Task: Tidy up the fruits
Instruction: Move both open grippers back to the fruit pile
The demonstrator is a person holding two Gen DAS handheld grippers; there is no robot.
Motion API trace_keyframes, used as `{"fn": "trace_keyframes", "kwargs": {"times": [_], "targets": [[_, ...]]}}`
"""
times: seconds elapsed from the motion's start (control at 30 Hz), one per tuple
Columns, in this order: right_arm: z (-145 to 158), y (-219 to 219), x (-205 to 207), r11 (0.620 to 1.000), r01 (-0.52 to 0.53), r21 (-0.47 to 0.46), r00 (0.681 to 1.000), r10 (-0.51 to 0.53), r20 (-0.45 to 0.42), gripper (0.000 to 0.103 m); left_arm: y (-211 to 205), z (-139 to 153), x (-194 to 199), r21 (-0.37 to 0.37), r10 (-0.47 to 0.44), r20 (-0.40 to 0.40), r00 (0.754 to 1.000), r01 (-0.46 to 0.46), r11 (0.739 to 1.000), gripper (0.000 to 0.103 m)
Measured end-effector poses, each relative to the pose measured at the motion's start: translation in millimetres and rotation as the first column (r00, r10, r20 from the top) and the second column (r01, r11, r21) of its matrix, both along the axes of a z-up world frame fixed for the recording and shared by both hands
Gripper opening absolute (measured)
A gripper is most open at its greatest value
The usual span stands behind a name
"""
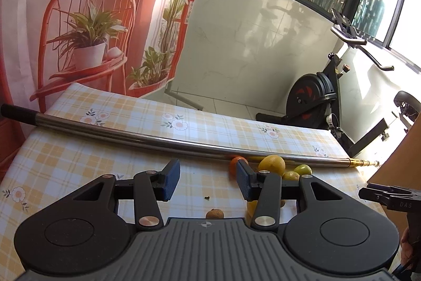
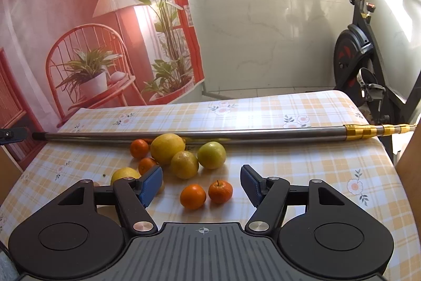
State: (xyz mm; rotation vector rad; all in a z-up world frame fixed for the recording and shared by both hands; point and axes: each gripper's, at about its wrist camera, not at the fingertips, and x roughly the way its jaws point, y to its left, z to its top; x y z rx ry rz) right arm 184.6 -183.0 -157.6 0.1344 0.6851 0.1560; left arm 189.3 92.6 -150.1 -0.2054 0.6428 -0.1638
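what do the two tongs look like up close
Both match: the left tongs and right tongs have black linkage arms with silver rivets, blue ribbed pads, round black side housings and a grey ribbed centre plate bearing a small crosshair mark.

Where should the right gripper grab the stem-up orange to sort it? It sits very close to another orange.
Grip the stem-up orange across its round middle, from above. The neighbouring orange crowds its left, so put one finger in front and one behind, where tablecloth shows bare.

A printed backdrop (image 2: 92, 30), sunlit tiled wall (image 2: 263, 30), and exercise bike (image 2: 363, 57).
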Motion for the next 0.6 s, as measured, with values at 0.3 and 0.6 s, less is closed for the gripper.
{"fn": "trace_keyframes", "kwargs": {"times": [0.3,0.6], "targets": [[-13.7,1.9,-7.4,1.0,-0.004,0.02,1.0,0.005,-0.027,0.065,2.3,-14.6,-0.4,-0.005,-0.021,-0.045,0.999,0.021,1.0,0.049],[-34.3,-4.0,-4.3,0.999,0.046,0.007,0.997,-0.046,-0.062,0.066,-1.0,-42.6,21.0,-0.027,-0.055,-0.109,0.992,0.052,0.998,0.049]]}}
